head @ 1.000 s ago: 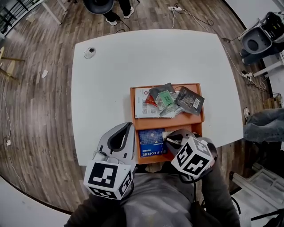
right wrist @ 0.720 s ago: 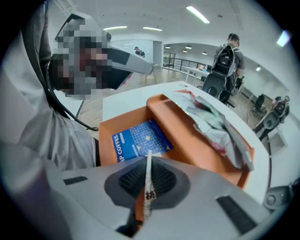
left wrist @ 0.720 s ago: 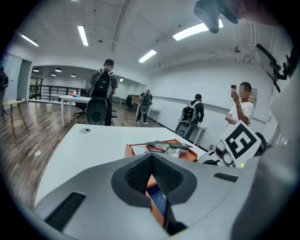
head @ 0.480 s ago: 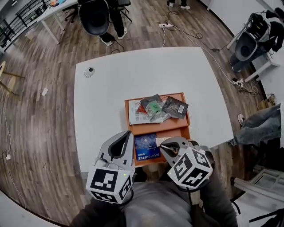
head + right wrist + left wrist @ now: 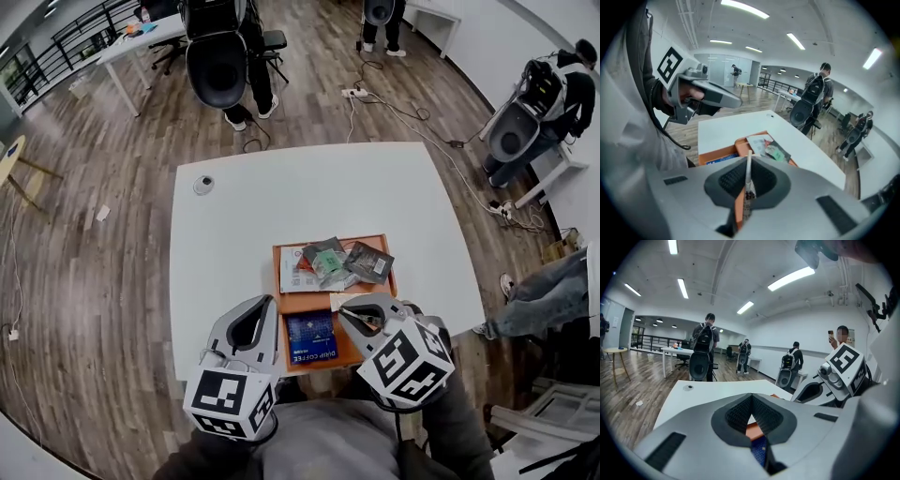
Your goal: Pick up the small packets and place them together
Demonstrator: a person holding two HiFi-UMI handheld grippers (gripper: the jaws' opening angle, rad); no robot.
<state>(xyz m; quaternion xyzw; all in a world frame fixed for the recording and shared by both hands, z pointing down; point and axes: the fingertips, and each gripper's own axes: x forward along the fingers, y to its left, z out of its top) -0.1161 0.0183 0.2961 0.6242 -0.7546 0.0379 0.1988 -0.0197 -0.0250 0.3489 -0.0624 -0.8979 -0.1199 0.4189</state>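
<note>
At the near edge of the white table (image 5: 244,202), you hold both tools close to your chest, marker cubes turned back toward you and noses aimed out over the orange tray (image 5: 281,255).

Your right gripper (image 5: 749,161) tips steeply downward above the tray's near compartment. Its jaws are pressed together on a small packet (image 5: 748,187), pinched edge-on so it stands as a thin upright strip between the pads, clear of the tray. Its print is too blurred to read.

Your left gripper (image 5: 751,398) sits beside the right one, pitched only slightly below level and looking out across the tabletop. Its pads meet at the tips with nothing between them.

The remaining packets (image 5: 333,261) lie heaped and overlapping in the far compartment. A blue packet (image 5: 312,336) lies flat in the near compartment, between the two tools in the head view, and a sliver of it shows through the gap behind the left pads.
</note>
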